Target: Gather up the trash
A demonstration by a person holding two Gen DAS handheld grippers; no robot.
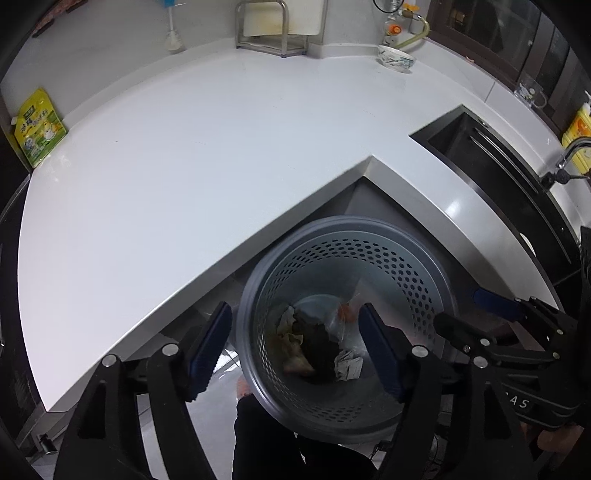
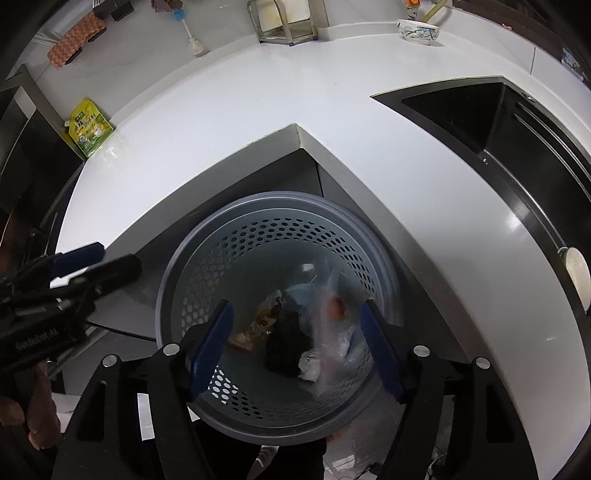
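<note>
A grey perforated trash bin [image 1: 258,295] [image 2: 173,280] stands on the floor under the inner corner of the white counter. Inside lie crumpled paper [image 1: 347,363] [image 2: 308,363], a dark wad [image 1: 317,339] [image 2: 286,339], food scraps [image 2: 258,321] and a clear plastic bag [image 2: 332,321] with something orange in it. My left gripper [image 1: 295,347] [image 2: 118,258] hangs open above the bin's left rim, nothing between its blue pads. My right gripper [image 2: 295,343] [image 1: 458,306] is open over the bin's mouth, the bag lying loose below it.
The white L-shaped counter [image 1: 184,166] wraps around the bin. A black sink [image 2: 498,122] with a faucet [image 1: 565,158] is at right. A patterned bowl [image 1: 397,59], a metal rack [image 1: 273,29] and a yellow-green pouch [image 1: 37,127] stand along the back. A person's dark clothing [image 1: 269,435] is below.
</note>
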